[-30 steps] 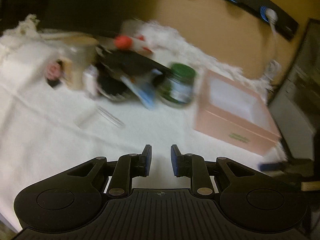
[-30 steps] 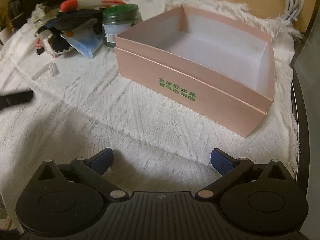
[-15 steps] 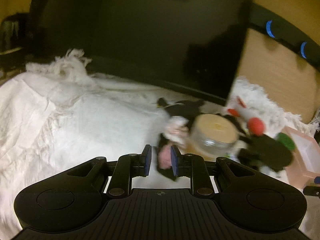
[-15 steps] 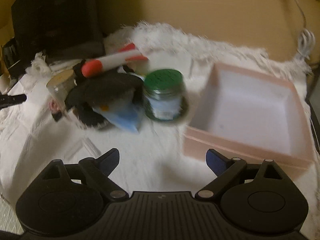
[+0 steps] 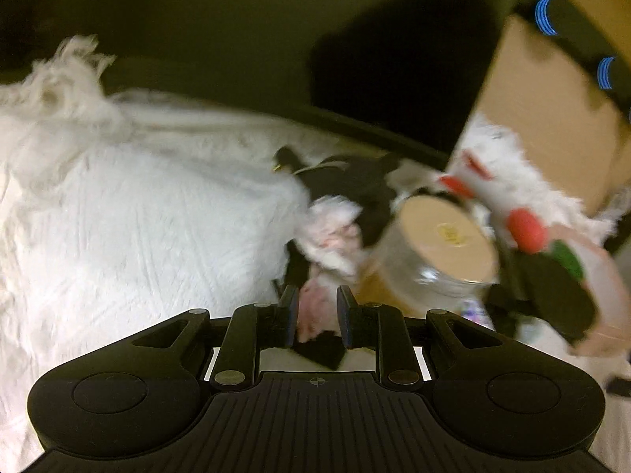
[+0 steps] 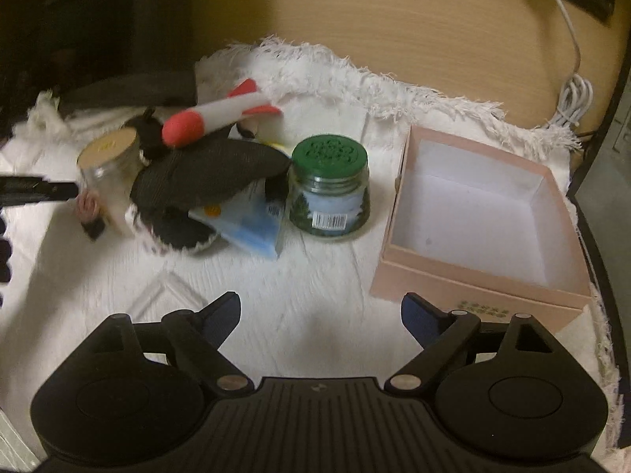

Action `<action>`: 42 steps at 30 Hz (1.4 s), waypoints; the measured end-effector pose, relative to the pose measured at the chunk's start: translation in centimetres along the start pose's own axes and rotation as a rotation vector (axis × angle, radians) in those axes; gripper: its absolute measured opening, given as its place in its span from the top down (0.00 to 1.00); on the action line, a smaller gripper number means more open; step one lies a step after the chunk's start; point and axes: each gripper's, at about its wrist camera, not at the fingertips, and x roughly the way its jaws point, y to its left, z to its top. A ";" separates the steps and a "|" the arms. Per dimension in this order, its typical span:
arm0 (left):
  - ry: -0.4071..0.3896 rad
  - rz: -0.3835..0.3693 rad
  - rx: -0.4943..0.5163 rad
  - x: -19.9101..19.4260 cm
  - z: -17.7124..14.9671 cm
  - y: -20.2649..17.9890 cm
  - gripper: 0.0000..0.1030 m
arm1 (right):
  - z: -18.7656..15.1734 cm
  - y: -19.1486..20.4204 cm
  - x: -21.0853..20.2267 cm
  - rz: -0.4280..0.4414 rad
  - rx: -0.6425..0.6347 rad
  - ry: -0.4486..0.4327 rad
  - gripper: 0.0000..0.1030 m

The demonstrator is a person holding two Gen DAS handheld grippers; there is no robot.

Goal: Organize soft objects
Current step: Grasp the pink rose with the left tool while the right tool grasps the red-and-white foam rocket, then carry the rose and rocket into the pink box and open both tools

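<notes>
A pile of objects lies on a white cloth (image 6: 315,287): a pink and black soft piece (image 5: 311,315), a black fabric pouch (image 6: 209,173), a red and white plush stick (image 6: 213,116). My left gripper (image 5: 314,317) has its fingers narrowly apart around the pink and black piece; whether they press it I cannot tell. One left finger (image 6: 39,189) shows by that piece (image 6: 88,207) in the right wrist view. My right gripper (image 6: 320,313) is open and empty above the cloth. An empty pink box (image 6: 481,213) stands to the right.
A clear jar with a tan lid (image 5: 445,244) stands right of my left gripper. A green-lidded jar (image 6: 329,193) and a blue packet (image 6: 252,228) sit beside the pouch. A clear plastic piece (image 6: 165,295) lies near my right gripper. A white cable (image 6: 572,90) hangs at the back right.
My left gripper has swung left and closed in on the pile, so the pink and black piece now sits between its fingers. My right gripper has pulled back and up from the box.
</notes>
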 end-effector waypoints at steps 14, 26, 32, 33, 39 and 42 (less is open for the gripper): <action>0.105 0.080 0.030 5.4 -0.4 -0.8 0.68 | -1.1 2.4 -1.2 0.024 -0.123 -0.074 0.25; -0.023 0.002 -0.051 0.2 -0.5 1.8 0.69 | 17.5 5.0 6.8 0.193 0.123 -0.011 0.27; -0.062 -0.011 -0.115 -1.8 1.3 3.5 0.69 | 19.7 7.8 13.2 0.128 0.128 0.115 0.40; -0.065 -0.014 -0.121 -2.1 1.7 3.8 0.69 | 19.5 8.1 13.4 0.140 0.127 0.132 0.50; -0.018 0.023 -0.153 -2.2 3.4 4.2 0.69 | 18.3 7.9 11.4 0.234 0.125 0.161 0.73; -0.029 -0.003 -0.147 -2.6 4.1 3.4 0.69 | 18.3 7.2 8.5 0.264 0.109 0.100 0.73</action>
